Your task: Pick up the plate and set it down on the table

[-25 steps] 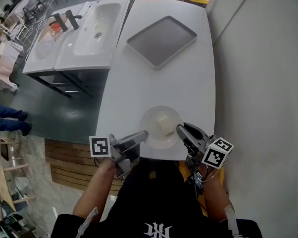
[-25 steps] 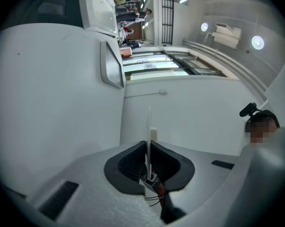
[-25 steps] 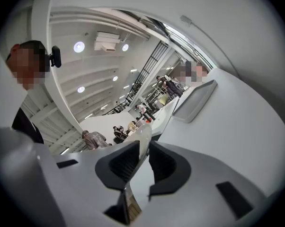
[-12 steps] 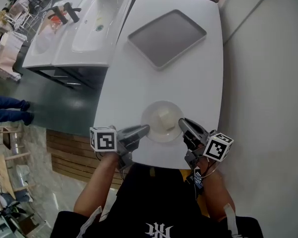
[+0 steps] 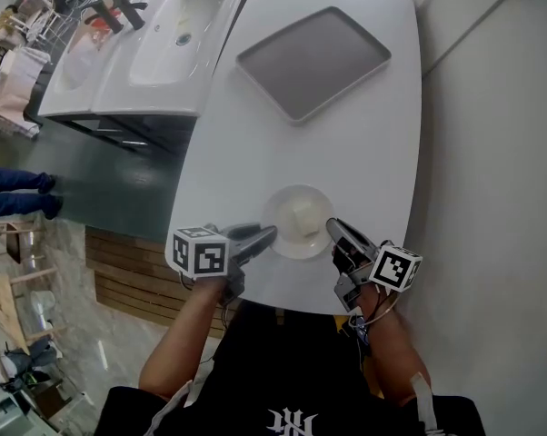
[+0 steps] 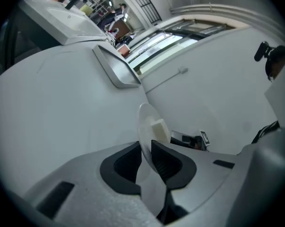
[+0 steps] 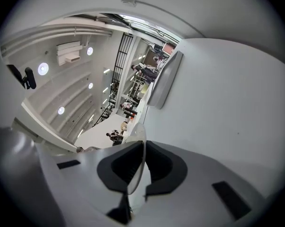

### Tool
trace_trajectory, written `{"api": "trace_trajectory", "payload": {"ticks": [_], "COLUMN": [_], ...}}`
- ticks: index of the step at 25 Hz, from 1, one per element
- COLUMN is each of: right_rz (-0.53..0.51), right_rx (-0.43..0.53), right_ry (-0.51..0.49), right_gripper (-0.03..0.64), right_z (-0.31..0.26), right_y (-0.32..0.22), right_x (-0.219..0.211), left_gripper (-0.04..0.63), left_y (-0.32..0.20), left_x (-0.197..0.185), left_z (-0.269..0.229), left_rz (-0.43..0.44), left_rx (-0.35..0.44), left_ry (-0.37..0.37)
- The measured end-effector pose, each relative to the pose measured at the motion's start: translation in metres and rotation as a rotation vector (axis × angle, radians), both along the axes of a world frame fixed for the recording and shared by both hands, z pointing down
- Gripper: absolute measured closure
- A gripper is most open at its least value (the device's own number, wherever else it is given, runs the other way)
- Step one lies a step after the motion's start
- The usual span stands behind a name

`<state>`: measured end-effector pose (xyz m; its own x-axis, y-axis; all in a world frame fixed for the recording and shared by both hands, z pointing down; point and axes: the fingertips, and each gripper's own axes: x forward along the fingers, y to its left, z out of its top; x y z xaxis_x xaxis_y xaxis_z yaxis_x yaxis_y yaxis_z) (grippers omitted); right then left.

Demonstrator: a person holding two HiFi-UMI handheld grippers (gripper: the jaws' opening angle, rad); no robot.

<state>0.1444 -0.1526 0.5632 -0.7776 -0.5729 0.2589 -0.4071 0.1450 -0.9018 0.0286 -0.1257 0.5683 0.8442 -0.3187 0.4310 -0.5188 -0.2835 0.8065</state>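
A round white plate [image 5: 292,236] with a pale block [image 5: 303,216] on it lies flat at the near end of the white table [image 5: 364,153]. My left gripper [image 5: 270,234] has the plate's left rim [image 6: 147,122] between its pads. Those jaws are opening, and both pads still touch the rim. My right gripper [image 5: 332,228] is closing on the right rim [image 7: 138,148], which stands edge-on between its pads [image 7: 154,162] with no gap showing.
A grey tray [image 5: 313,60] lies on the far half of the table, also seen in the gripper views [image 6: 115,70] [image 7: 165,79]. A white sink unit [image 5: 178,34] adjoins the table's left side. A pale wall [image 5: 492,198] runs along the right.
The right gripper's jaws have closed onto the plate's right rim. The plate now lies a little farther in from the table's front edge, with both grippers still at its sides.
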Motion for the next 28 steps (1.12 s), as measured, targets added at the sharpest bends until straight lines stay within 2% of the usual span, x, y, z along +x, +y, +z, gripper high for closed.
{"api": "trace_trajectory", "payload": {"ticks": [3,14,19,28], "right_rz": [0.018,-0.013,-0.060,-0.151], "right_rx": [-0.045,-0.109,-0.128,-0.117], "right_ry": [0.046,0.207,0.296,0.429], "right_gripper": [0.598,0.597,0.586,0.583], "right_z": [0.021,0.053,0.064,0.077], "right_y": [-0.004,-0.002,0.002,0.007], "right_x": [0.002,0.005,0.006,0.002], "left_gripper": [0.534,0.491,0.479,0.471], "left_y": [-0.007,-0.009,-0.007,-0.007], "left_x": [-0.001,0.002,0.004,0.001], "left_z": [0.017,0.050,0.057,0.070], "left_rz": [0.036,0.133,0.188,0.277], "left_rx": [0.023,0.081,0.103,0.130], "left_ry": [-0.084,-0.285,-0.396,-0.530]}}
